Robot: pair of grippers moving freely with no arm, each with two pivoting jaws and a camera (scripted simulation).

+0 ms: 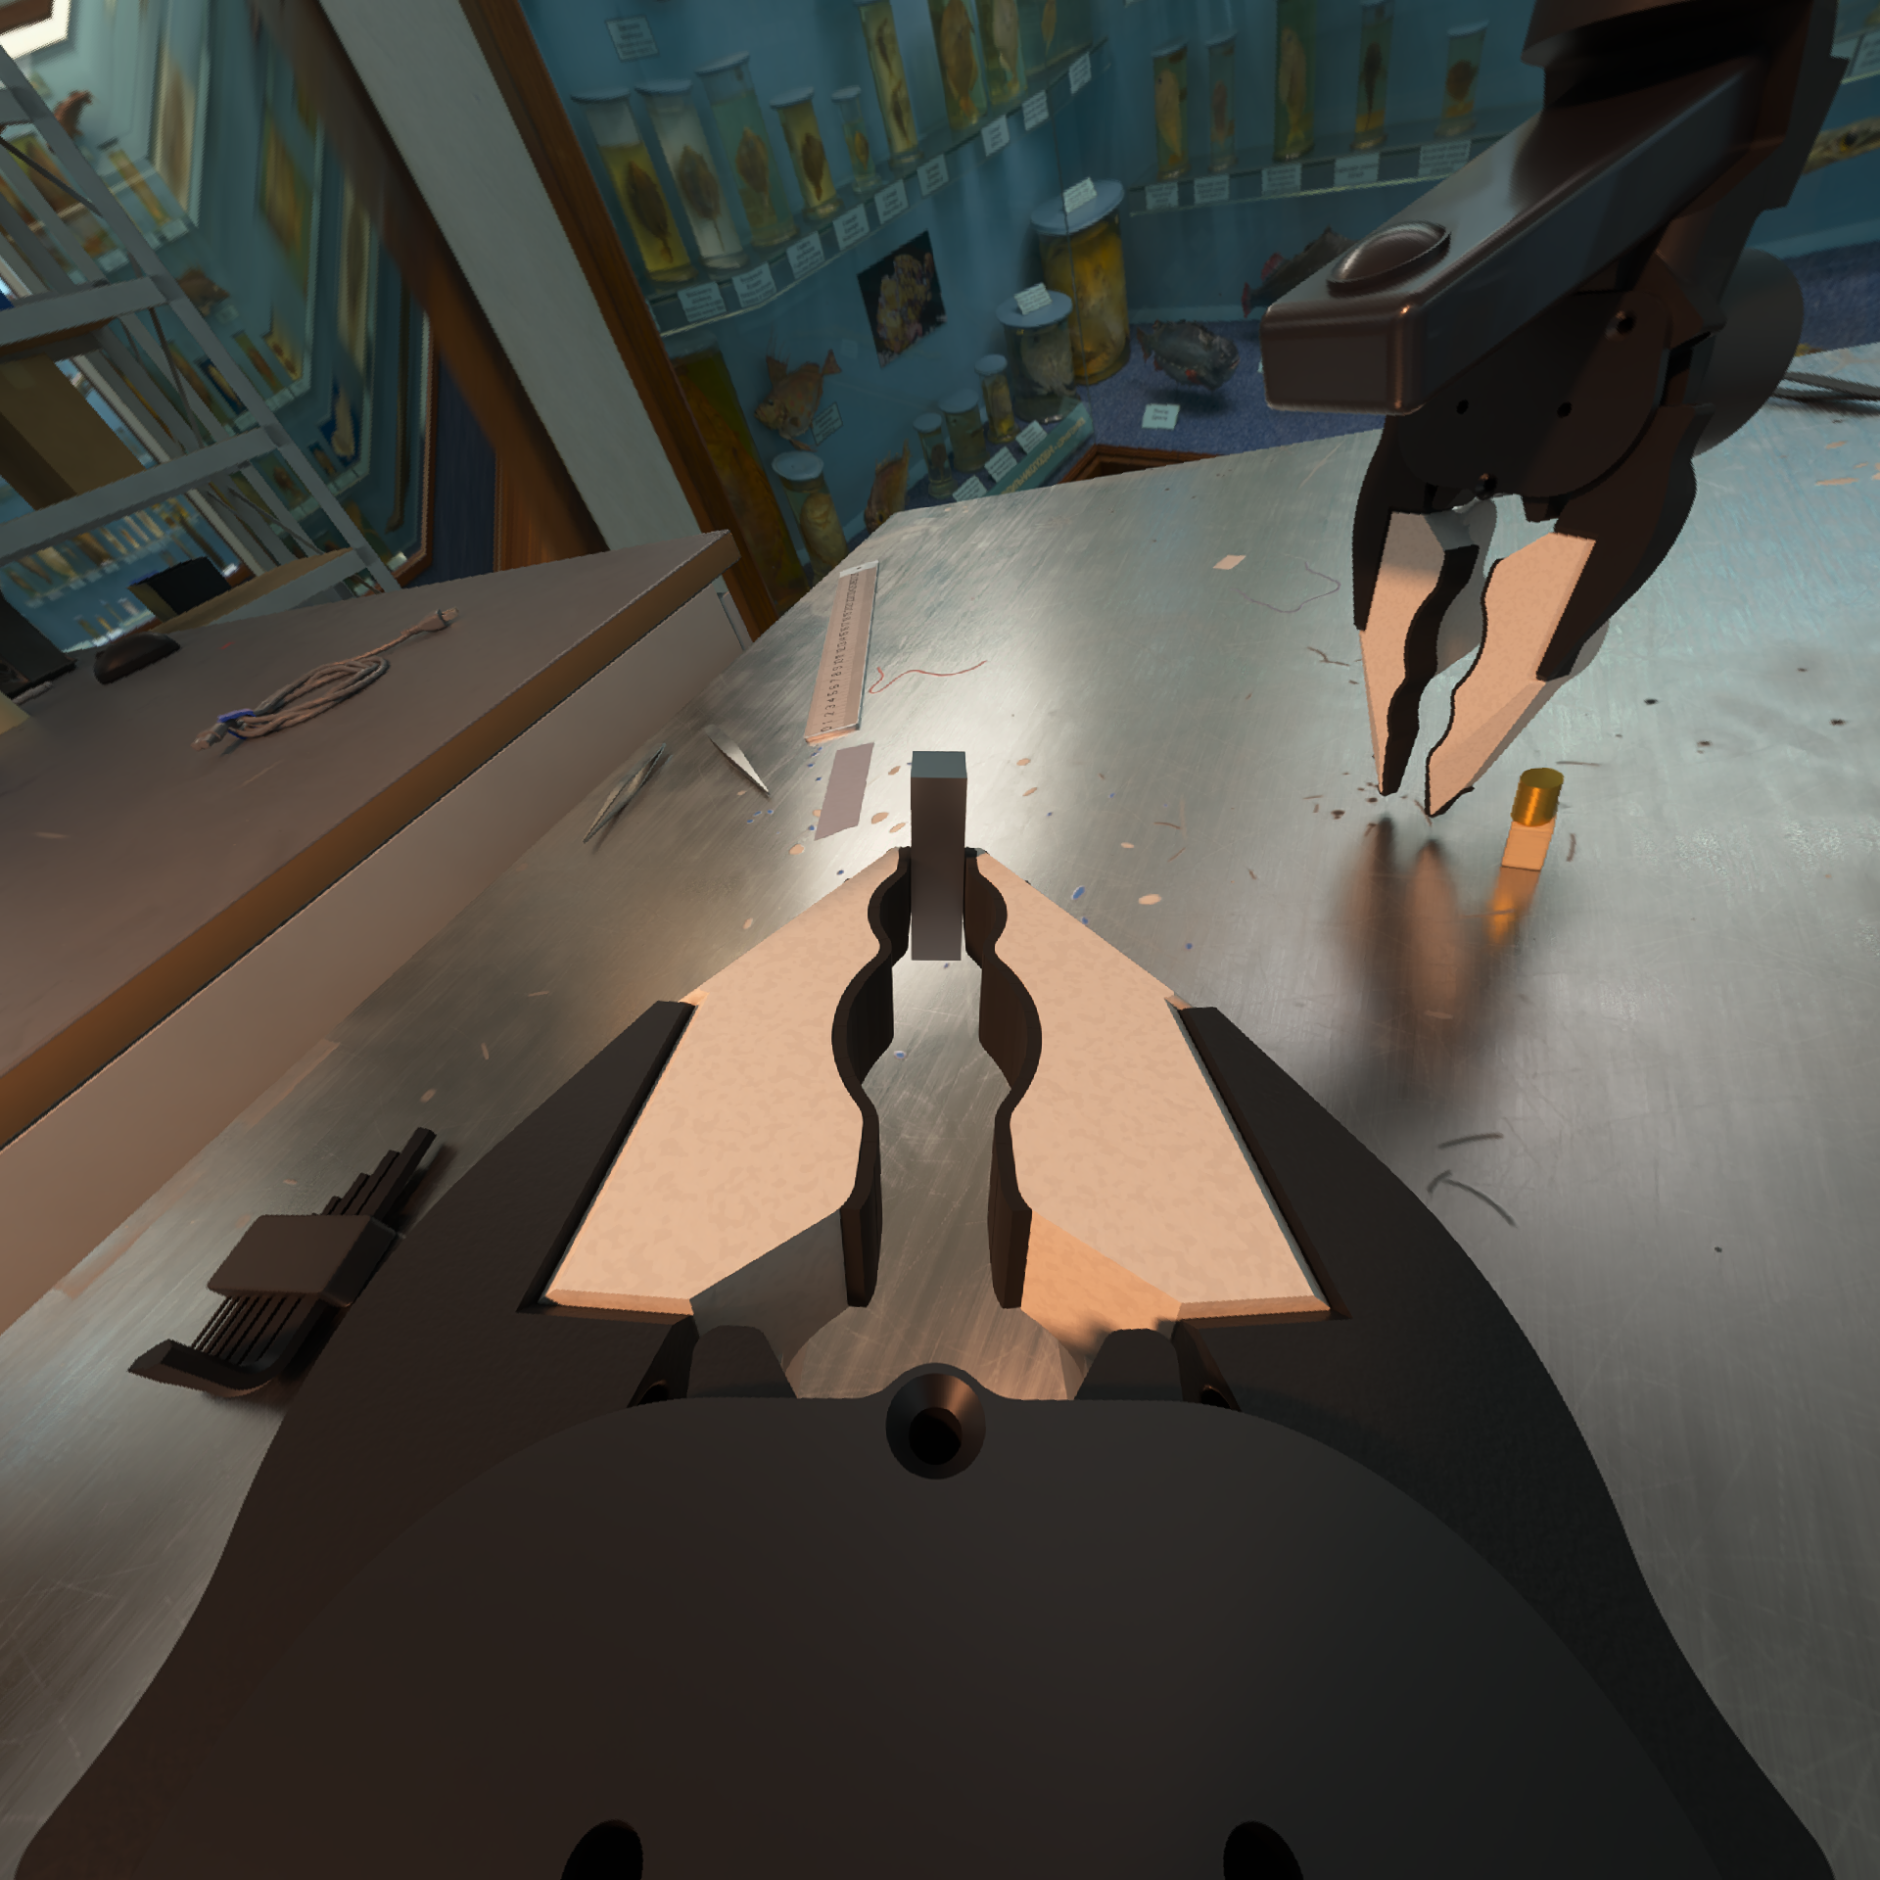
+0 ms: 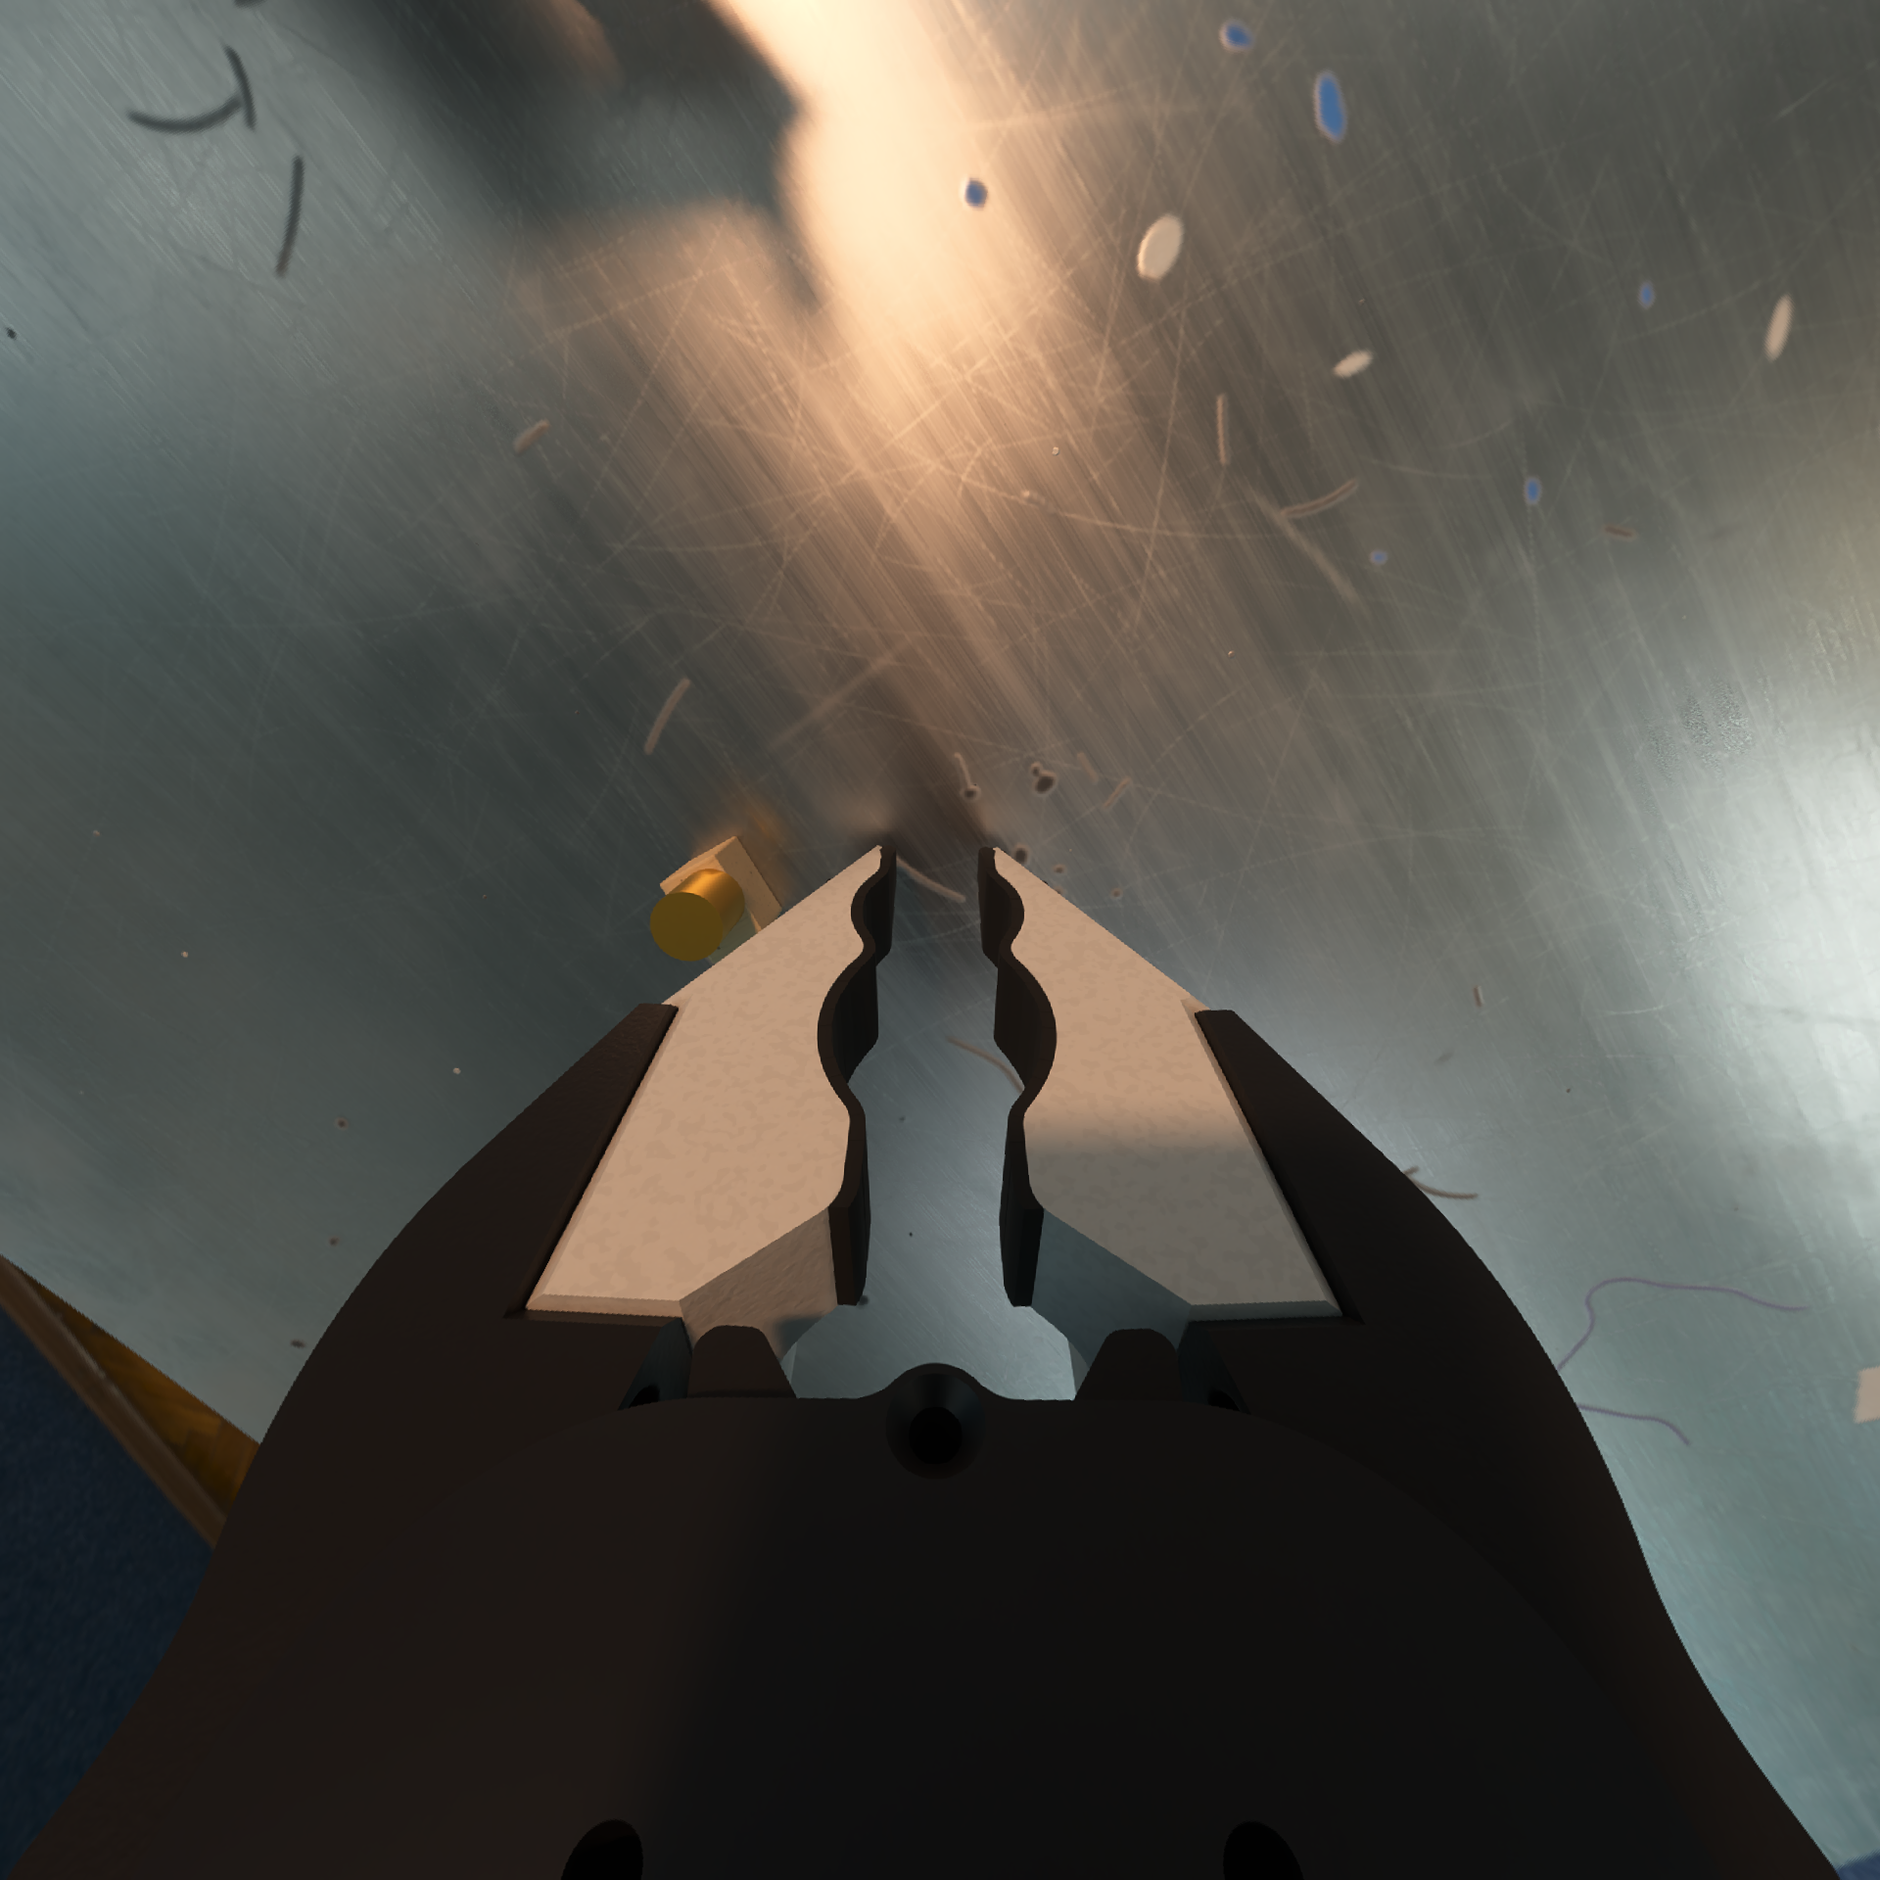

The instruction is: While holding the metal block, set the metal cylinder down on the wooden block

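Gripping: left gripper [image 1: 934, 865] clamped the grey metal block [image 1: 937, 855] upright between its tips.
Right gripper [image 2: 936, 865]: narrowly parted, empty.
Metal cylinder [image 1: 1536, 796]: stood atop wooden block [image 1: 1526, 844], at 4 o'clock beside those tips, on the steel table [image 1: 1170, 1017].

The grey metal block [image 1: 937, 855] is standing upright, pinched between the left tool's [image 1: 937, 857] fingertips. The gold metal cylinder [image 1: 1536, 797] is sitting upright atop the small pale wooden block [image 1: 1526, 844] on the surface [image 1: 1221, 1017].
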